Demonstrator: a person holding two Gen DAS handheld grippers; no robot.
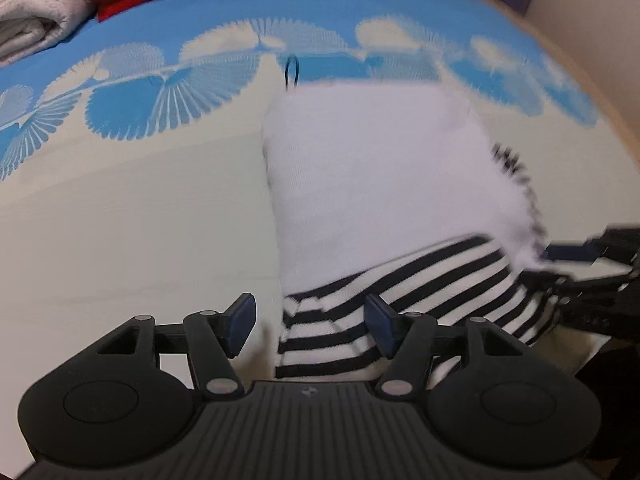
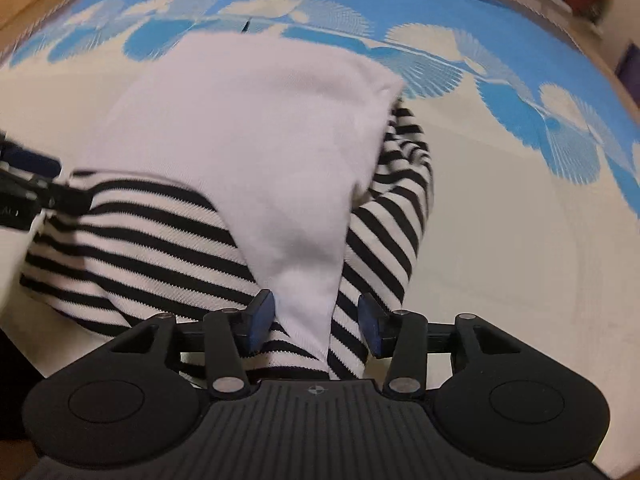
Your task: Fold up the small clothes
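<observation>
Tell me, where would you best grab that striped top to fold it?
Probably the striped top is best taken at its near hem, one corner per gripper, coming from the near edge of the bed cover. That edge lies flat and reachable; the white panel covers the middle.

A cream bedspread with blue fan-patterned border (image 1: 120,208) is seen; a black-and-white striped garment (image 2: 132,240) lies near, and possibly folded white towels (image 1: 36,12) far left.

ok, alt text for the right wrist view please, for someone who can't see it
The open right gripper straddles the near end of a white garment with black-striped sleeves, which lies on a cream and blue patterned cloth. The left gripper reaches in at the left edge.
</observation>
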